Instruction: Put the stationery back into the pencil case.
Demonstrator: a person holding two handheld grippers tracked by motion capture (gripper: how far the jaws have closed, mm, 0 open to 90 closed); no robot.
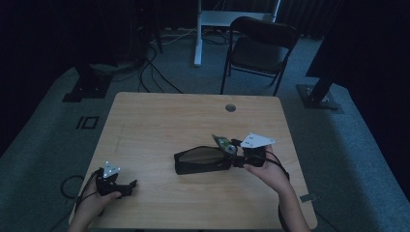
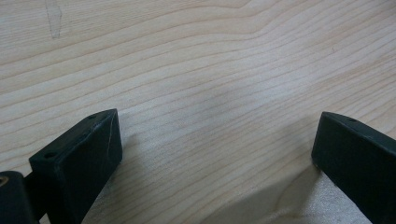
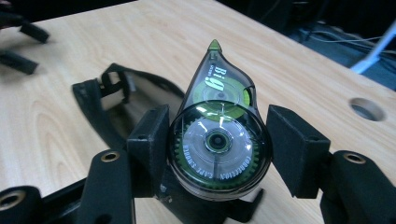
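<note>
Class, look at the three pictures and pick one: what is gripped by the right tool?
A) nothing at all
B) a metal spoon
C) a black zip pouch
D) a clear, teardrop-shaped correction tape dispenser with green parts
D: in the right gripper view, the right tool clamps the round body of the clear, green-geared correction tape dispenser, above the open black pouch.

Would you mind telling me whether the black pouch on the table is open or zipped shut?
Open. The black pouch gapes along its top, its inside showing in both the high view and the right gripper view, behind the correction tape dispenser held by the right gripper.
</note>
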